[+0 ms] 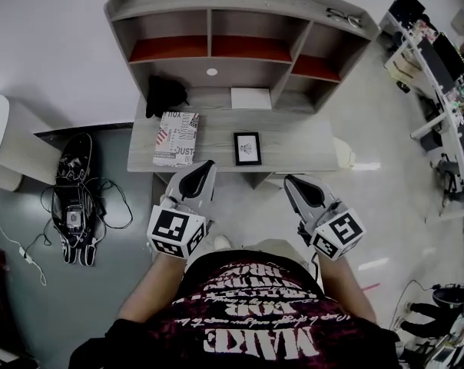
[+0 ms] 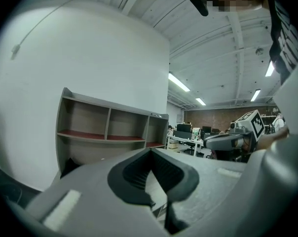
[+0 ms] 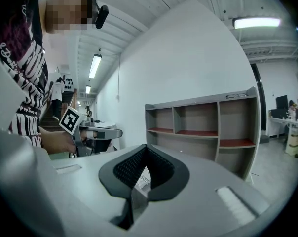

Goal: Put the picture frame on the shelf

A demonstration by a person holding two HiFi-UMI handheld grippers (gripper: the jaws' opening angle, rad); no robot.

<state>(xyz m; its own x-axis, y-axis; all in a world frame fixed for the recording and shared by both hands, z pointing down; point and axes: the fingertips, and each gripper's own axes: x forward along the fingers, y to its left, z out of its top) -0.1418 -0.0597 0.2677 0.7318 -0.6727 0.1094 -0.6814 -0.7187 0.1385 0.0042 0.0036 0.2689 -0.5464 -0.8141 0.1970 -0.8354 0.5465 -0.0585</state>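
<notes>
Picture frame [image 1: 247, 147] lies flat, long axis toward shelf [image 1: 240, 48], ahead between left gripper [image 1: 207, 165] and right gripper [image 1: 290, 180], jaws pressed together, empty; left marginally nearer.

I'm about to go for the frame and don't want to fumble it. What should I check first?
1. Frame located: ok, it lies flat on the desk with nothing touching it.
2. Left gripper and right gripper empty: ok.
3. Jaws open to grasp: not ok, both are shut.
4. Grippers at the frame: not ok, both are short of it.
5. Shelf has room: ok, its compartments look bare.
6. Frame can stand unaided: cannot tell.
</notes>
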